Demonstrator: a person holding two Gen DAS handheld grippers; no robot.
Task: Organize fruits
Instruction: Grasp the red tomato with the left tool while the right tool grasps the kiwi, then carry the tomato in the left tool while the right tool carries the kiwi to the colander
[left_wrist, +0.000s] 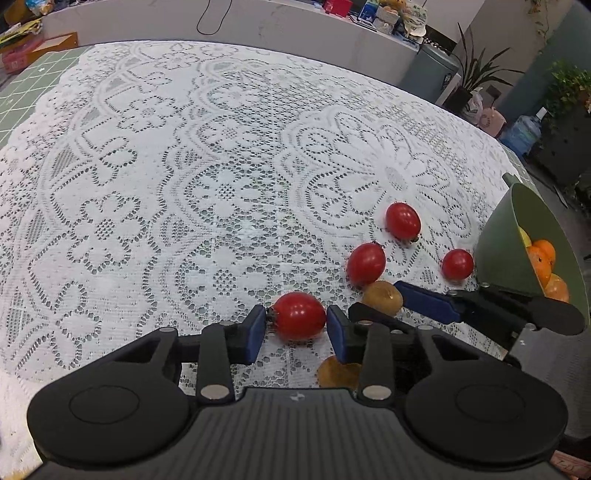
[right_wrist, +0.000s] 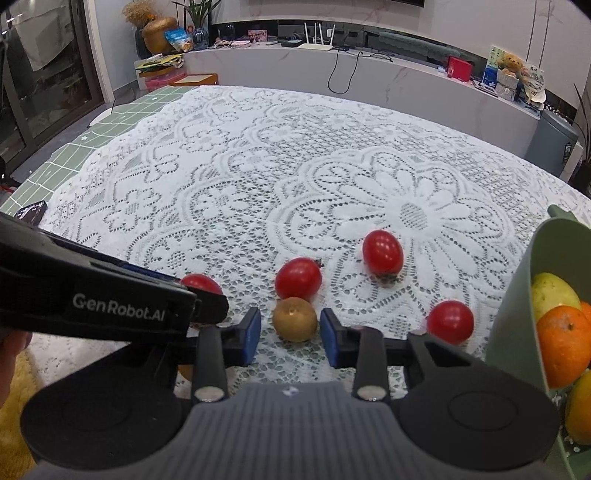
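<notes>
Bottom middle of the left wrist view, the left hand-held gripper (left_wrist: 296, 330) has its pads touching a red tomato (left_wrist: 299, 314) on the lace-covered table (left_wrist: 184, 184). Right hand-held gripper (right_wrist: 290, 336) sits open around a brown kiwi (right_wrist: 294, 319), pads not touching; green bowl (right_wrist: 517, 295) at right frame edge.

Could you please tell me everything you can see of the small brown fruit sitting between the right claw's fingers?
The small brown fruit is round, dull golden-brown and russet-skinned, with a small pale dimple on top. It rests on the white lace tablecloth, framed by the right claw, whose blue-padded fingers stand either side with visible gaps. A red tomato sits just behind it; contact is unclear.
</notes>
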